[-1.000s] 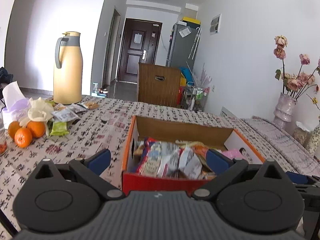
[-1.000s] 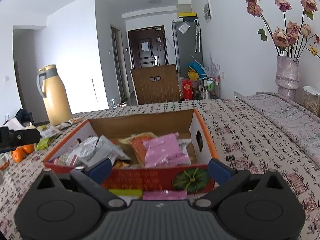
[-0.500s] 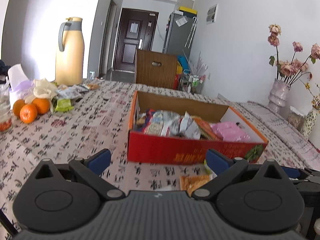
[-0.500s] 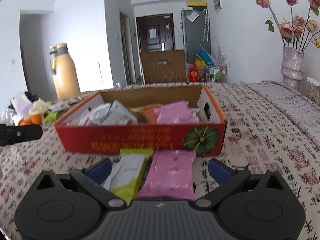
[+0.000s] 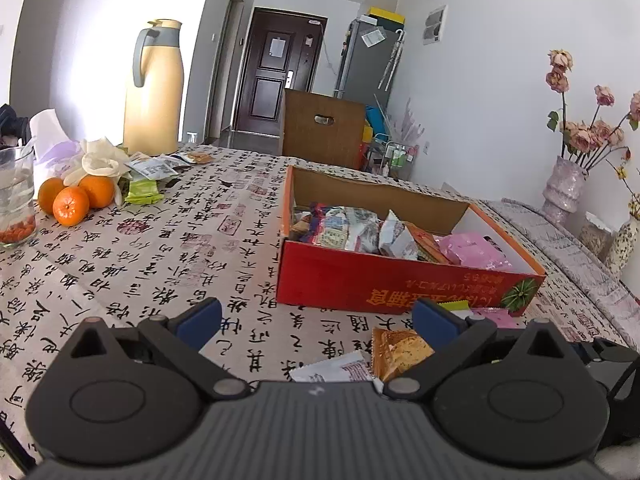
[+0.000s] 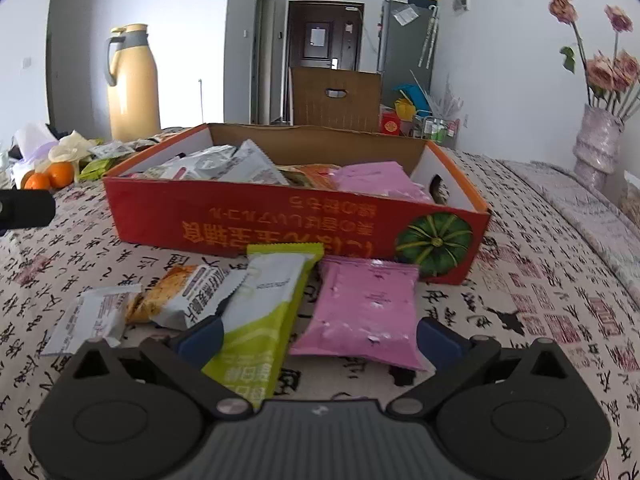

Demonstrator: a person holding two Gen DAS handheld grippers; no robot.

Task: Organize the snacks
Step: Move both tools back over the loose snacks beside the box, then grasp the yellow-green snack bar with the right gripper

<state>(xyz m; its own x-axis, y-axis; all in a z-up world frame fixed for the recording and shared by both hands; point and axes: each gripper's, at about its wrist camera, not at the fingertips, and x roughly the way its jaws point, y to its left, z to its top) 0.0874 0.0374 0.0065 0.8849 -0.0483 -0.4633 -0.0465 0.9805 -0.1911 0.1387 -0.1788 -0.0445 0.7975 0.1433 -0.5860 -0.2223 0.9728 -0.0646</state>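
Observation:
A red cardboard box [image 6: 280, 220] [image 5: 384, 284] full of snack packets stands mid-table. In front of it lie loose packets: a pink one [image 6: 364, 308], a green-and-white bar [image 6: 264, 312], an orange-and-white biscuit pack [image 6: 188, 292] [image 5: 396, 350] and a small white sachet [image 6: 94, 320] [image 5: 336, 368]. My right gripper [image 6: 318, 336] is open, low over the green bar and pink packet, holding nothing. My left gripper [image 5: 316, 318] is open and empty, near the table, left of the loose packets.
Left of the box are oranges [image 5: 72, 200], a glass [image 5: 16, 196], tissues, a yellow thermos [image 5: 154, 92] and more snack packets [image 5: 154, 168]. A vase of dried roses [image 5: 564, 184] stands at the right. Bare patterned tablecloth [image 5: 160, 248] lies left of the box.
Both grippers have pulled back from over the box and dropped lower. The loose packets in front of the box have come into view. Both stay open.

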